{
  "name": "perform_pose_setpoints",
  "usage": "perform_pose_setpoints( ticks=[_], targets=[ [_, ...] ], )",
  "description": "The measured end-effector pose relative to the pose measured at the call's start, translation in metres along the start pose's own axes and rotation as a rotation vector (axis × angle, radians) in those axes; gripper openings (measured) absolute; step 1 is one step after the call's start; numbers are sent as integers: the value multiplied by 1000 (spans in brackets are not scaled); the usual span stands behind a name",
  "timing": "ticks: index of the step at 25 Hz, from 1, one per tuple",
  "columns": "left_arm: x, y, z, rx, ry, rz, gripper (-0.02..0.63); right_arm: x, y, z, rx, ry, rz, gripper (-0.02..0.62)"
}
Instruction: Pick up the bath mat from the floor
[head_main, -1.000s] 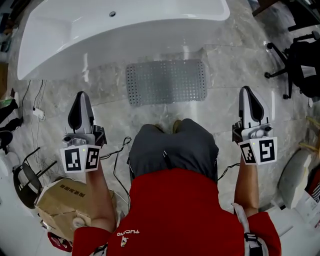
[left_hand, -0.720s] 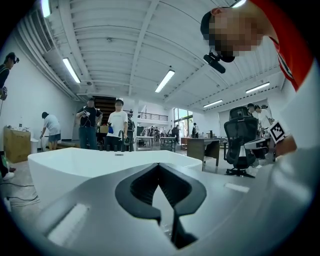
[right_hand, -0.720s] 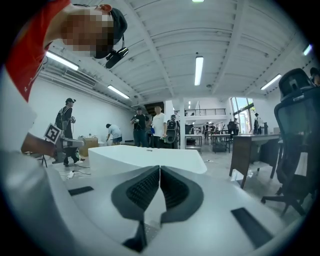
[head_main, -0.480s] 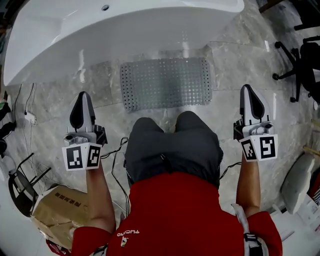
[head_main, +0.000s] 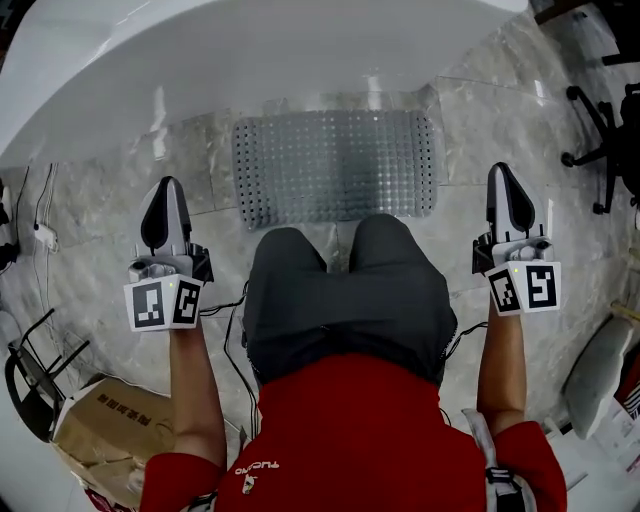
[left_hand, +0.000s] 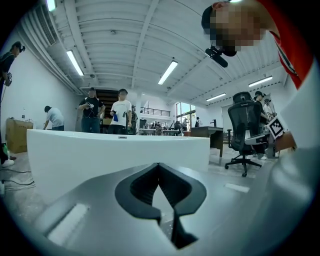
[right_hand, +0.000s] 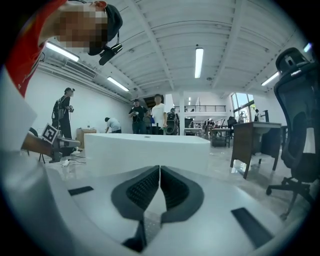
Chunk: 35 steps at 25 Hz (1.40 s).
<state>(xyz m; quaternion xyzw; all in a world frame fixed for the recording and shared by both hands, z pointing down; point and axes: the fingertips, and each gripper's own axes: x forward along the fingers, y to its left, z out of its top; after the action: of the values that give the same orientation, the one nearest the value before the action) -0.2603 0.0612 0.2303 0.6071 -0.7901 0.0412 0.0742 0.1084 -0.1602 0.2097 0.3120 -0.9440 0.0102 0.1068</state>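
Bath mat (head_main: 335, 165), beside bathtub (head_main: 250, 50) — side edges exposed

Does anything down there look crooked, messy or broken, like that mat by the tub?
Nothing much. The bath mat lies flat and straight beside the bathtub, with no corner curled up. The only untidy thing is a crumpled cardboard box at the person's left.

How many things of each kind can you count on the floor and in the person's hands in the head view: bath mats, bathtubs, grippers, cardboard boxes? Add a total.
Grey studded rectangular bath mat: 1
White glossy bathtub: 1
Handheld grippers: 2, the left gripper and the right gripper, both with jaws together
Brown cardboard box: 1
Total: 5
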Motion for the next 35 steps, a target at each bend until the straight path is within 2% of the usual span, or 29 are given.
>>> perform_pose_setpoints(
  ticks=[9, 21, 22, 24, 30, 35],
  targets=[
    [4, 9, -73, -8, 2, 21, 6, 7, 2, -69, -18, 12, -6, 2],
    [27, 31, -179, -53, 92, 16, 15, 27, -10, -163, -11, 73, -29, 5],
    [31, 31, -188, -57, 107, 11, 25, 29, -14, -170, -5, 85, -32, 11],
    [38, 31, -204, -65, 137, 2, 48, 34, -19, -184, 5, 111, -34, 88],
    [55, 34, -251, -90, 231, -4, 104, 52, -30, -227, 16, 187, -26, 123],
    [69, 34, -303, -98, 351, -5, 144, 64, -45, -274, 37, 277, -19, 161]
  ],
)
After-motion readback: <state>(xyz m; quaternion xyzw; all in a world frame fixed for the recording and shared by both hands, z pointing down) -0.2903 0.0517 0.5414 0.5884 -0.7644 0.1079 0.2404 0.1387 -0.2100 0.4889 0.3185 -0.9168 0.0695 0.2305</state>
